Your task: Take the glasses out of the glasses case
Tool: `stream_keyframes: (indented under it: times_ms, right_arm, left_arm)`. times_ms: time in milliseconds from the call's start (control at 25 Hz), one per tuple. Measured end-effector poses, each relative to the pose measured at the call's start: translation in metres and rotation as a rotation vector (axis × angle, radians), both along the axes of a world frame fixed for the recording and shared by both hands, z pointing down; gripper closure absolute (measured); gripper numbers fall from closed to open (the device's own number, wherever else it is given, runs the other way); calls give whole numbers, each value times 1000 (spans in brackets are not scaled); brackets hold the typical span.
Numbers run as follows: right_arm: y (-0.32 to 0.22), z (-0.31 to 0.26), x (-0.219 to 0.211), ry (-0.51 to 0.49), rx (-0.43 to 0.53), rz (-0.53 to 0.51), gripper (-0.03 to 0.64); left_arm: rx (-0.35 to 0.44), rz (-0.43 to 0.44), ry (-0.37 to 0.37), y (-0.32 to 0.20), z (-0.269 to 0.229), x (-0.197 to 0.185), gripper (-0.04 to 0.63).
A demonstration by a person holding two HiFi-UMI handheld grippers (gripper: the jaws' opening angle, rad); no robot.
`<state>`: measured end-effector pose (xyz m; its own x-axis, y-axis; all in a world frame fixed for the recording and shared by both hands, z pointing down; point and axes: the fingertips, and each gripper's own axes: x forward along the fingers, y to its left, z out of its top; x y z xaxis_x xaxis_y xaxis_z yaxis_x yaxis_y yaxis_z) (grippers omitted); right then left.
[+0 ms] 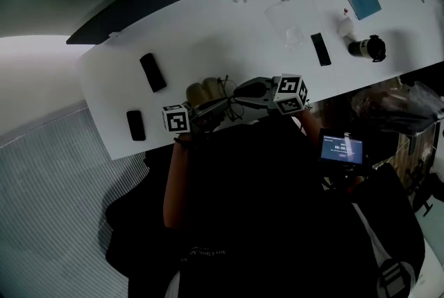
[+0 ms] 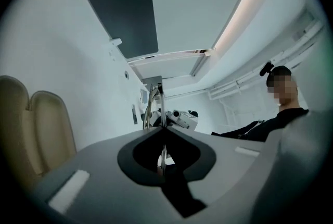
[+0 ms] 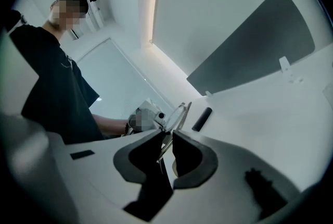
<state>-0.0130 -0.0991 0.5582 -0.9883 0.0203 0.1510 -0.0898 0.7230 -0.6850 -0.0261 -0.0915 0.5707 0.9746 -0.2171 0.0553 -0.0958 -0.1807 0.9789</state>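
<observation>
Gripping the glasses (image 2: 155, 104) is the left gripper (image 2: 163, 128): its fingers (image 2: 99, 165) are closed tight on a thin wire of the frame. The rest of the frame rises edge-on just past the fingertips. The case (image 2: 34, 129), beige, lies open just left of these fingers with its two halves side by side.

The right gripper (image 3: 169, 135) faces the left one from the far side of the glasses. Its fingers (image 3: 234, 160) stand a little apart. A thin part of the frame runs through the narrow gap, which looks wider than the wire. A lens rim shows just past the tips. A black bar (image 3: 202, 119) lies on the surface (image 1: 229, 26) beyond these fingers, well apart from them.

In the head view, the two grippers point at each other over the near edge of the white surface, with the glasses between the two sets of fingertips. The case sits just behind the left fingers; whether it touches them cannot be told. A black cylinder (image 1: 368, 48) and a blue pad (image 1: 362, 0) lie well away, beyond the right fingers. A small lit screen (image 1: 342, 149) sits off the surface, on the near side of the right gripper.
</observation>
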Motion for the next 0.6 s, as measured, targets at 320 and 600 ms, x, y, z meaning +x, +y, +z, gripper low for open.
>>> stream_keyframes:
  times_ms: [320, 600]
  right_arm:
    - [2, 25, -18, 55, -42, -12, 561]
    - [34, 44, -63, 131, -38, -133, 561]
  left_arm:
    - [-80, -240, -188, 18, 33, -120, 571]
    - [-159, -277, -282, 52, 95, -209, 569]
